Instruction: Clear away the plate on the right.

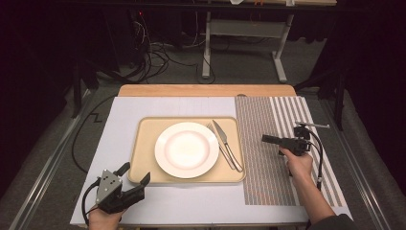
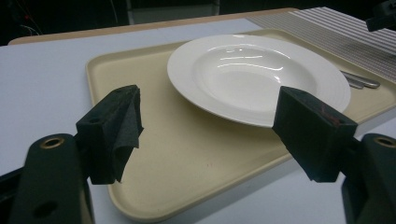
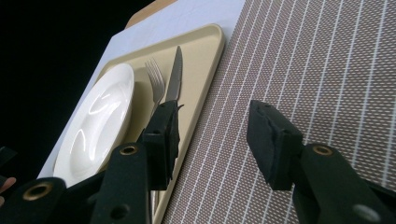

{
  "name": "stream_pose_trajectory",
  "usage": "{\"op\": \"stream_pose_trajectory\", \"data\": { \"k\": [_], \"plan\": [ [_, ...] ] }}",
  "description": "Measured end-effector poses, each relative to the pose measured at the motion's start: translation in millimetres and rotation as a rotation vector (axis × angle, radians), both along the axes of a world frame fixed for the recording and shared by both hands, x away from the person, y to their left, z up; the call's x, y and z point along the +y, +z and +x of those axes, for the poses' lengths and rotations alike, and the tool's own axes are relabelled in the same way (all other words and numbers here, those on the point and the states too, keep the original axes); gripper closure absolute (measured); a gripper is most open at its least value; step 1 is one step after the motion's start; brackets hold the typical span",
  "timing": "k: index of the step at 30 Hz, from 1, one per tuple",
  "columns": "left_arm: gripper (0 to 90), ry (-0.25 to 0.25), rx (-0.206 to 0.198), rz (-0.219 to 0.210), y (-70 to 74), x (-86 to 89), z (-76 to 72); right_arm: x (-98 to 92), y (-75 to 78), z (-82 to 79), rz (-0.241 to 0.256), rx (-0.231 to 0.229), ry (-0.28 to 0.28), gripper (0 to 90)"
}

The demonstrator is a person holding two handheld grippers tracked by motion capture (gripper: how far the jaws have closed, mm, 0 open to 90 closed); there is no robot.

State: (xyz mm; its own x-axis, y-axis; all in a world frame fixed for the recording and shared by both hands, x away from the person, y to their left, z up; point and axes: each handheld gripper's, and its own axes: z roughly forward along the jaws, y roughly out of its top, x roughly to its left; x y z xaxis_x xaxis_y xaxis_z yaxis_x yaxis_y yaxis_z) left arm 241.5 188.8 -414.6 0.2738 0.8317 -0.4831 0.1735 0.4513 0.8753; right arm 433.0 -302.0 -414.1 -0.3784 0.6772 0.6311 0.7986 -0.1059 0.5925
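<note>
High view: both grippers, left [image 1: 135, 175] and right [image 1: 266, 139], gape empty; plate [image 1: 186, 149], fork [image 1: 221, 142], knife [image 1: 226, 142] lie untouched between them; everything remains.

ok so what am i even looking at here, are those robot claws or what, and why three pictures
Not a robot: a person holds a hand-held two-jaw gripper in each hand. The high view looks down from above the table; the left gripper is near the tray's front corner and the right gripper hangs over the striped placemat. The other two pictures come from small cameras riding on each gripper, looking out between its black jaws. On the table sits a beige tray carrying an empty white plate, with a fork and a knife lying beside it. Both grippers are open and hold nothing.
</note>
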Motion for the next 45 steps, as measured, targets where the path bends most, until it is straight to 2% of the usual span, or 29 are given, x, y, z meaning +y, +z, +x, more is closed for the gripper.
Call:
{"op": "stream_pose_trajectory", "data": {
  "k": [12,26,32,33,34,35,38,39,40,45],
  "plan": [
    [24.5,0.001,-0.001,0.001,0.0,0.0,0.0,-15.1,1.1,-7.2,-0.013,-0.014,-0.021,52.4],
    [24.5,0.001,0.000,0.002,0.0,-0.2,-0.1,-31.7,3.3,-19.3,-0.064,-0.051,-0.037,50.6],
    [24.5,0.003,-0.001,0.001,0.0,-0.3,0.0,-36.5,5.3,-26.7,-0.108,-0.080,-0.044,49.5],
    [24.5,0.002,0.000,0.002,0.0,-0.3,-0.1,-37.1,6.9,-29.6,-0.133,-0.096,-0.044,48.9],
    [24.5,0.002,0.000,0.002,0.0,-0.3,-0.1,-37.1,6.9,-29.6,-0.133,-0.096,-0.044,48.9],
    [24.5,0.002,0.000,0.002,0.1,-0.2,-0.1,-37.5,8.5,-32.7,-0.161,-0.113,-0.043,48.4],
    [24.5,0.002,-0.001,0.001,0.1,-0.3,-0.1,-37.5,10.1,-35.7,-0.182,-0.127,-0.043,47.7],
    [24.5,0.003,-0.001,0.001,0.1,-0.4,-0.2,-37.2,11.7,-38.8,-0.209,-0.142,-0.039,47.1],
    [24.6,0.003,-0.001,0.001,0.1,-0.4,-0.2,-37.2,11.7,-38.8,-0.209,-0.142,-0.039,47.1],
    [24.5,0.003,-0.001,0.002,0.1,-0.3,-0.2,-34.5,15.6,-46.4,-0.284,-0.183,-0.019,45.6]
  ]
}}
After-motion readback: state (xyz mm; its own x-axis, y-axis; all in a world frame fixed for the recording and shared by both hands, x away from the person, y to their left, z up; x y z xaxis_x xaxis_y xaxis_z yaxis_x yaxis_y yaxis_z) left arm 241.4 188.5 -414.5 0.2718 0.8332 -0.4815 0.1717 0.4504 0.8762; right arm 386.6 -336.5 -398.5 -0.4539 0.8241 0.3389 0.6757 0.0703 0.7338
